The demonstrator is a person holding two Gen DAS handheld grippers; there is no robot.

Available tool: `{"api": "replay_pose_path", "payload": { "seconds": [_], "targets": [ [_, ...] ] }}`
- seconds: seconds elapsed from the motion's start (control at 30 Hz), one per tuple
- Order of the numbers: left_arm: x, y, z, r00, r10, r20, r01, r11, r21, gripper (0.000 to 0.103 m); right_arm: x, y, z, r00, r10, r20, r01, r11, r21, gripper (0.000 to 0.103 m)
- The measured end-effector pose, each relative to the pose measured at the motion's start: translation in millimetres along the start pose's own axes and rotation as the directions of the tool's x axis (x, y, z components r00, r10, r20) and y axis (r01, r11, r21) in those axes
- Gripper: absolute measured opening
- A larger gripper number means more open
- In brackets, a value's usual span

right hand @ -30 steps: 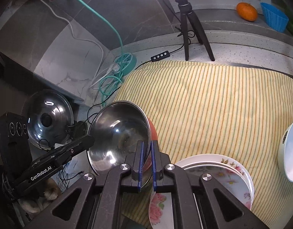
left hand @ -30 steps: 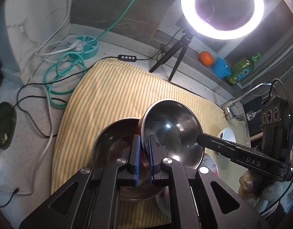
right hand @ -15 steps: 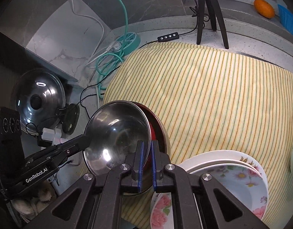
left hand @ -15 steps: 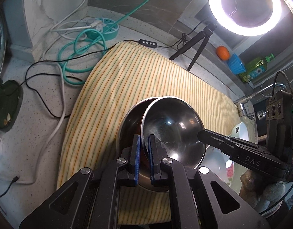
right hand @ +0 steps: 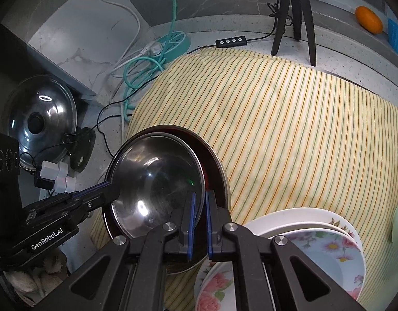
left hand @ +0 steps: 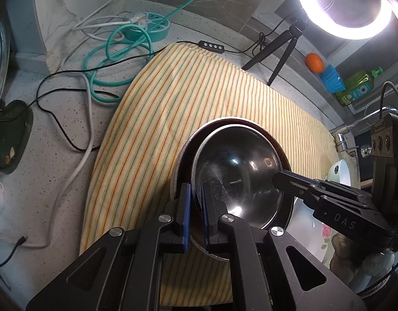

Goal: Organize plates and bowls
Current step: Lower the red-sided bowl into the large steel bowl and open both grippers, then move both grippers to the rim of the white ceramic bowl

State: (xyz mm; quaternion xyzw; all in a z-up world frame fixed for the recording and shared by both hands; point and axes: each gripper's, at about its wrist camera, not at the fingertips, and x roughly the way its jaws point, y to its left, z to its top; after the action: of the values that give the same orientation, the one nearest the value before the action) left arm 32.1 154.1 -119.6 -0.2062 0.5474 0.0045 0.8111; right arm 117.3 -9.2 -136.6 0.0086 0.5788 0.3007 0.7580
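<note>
A small steel bowl (left hand: pixel 238 173) sits nested inside a larger steel bowl (left hand: pixel 182 155) on the striped cloth (left hand: pixel 173 98). My left gripper (left hand: pixel 196 197) straddles the small bowl's near rim, its jaws slightly parted around it. My right gripper (right hand: pixel 199 207) straddles the opposite rim of the small bowl (right hand: pixel 157 178), jaws also slightly parted; the larger bowl (right hand: pixel 217 171) shows behind. A stack of flowered plates (right hand: pixel 315 235) lies to the right. A white bowl (left hand: pixel 340 173) stands beyond.
A ring light on a tripod (left hand: pixel 279 49) stands at the cloth's far edge. Teal and black cables (left hand: pixel 116 51) and a power strip lie at the back left. A pot lid (right hand: pixel 40 119) leans left of the counter. An orange (right hand: pixel 367 19) sits on the ledge.
The small bowl has come down from a tilt into the larger bowl. Both grippers' jaws have eased apart around its rim.
</note>
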Motion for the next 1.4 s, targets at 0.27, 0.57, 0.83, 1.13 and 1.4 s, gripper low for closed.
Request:
{"api": "replay_pose_path", "payload": {
  "seconds": [0.27,0.57,0.83,1.13,1.4],
  "targets": [
    [2.9,-0.9,0.2,1.0,0.002,-0.015,-0.002,1.0,0.01,0.006,2.4,5.0,-1.0,1.0,-0.019,-0.008,0.019,1.0,-0.021,0.01],
    [4.1,-1.8,0.6,1.0,-0.008,-0.022,0.008,1.0,0.005,0.011,-0.5,4.5,-2.5,1.0,-0.01,-0.006,0.01,1.0,-0.017,0.016],
    [-7.3,-6.4,3.4,1.0,-0.021,0.002,0.021,1.0,0.004,0.011,-21.2,1.9,-3.9,0.999,0.014,0.043,-0.014,1.0,-0.011,0.02],
    [-28.8,-42.9,15.9,0.994,-0.074,0.079,0.071,0.997,0.042,0.011,-66.9,-32.8,-11.9,0.99,0.034,0.136,-0.04,0.998,0.042,0.02],
    [-23.3,-91.8,13.7,0.99,-0.129,0.061,0.12,0.985,0.126,0.011,-109.3,-84.8,-25.2,0.976,0.016,0.218,-0.044,0.991,0.125,0.02]
  ]
}}
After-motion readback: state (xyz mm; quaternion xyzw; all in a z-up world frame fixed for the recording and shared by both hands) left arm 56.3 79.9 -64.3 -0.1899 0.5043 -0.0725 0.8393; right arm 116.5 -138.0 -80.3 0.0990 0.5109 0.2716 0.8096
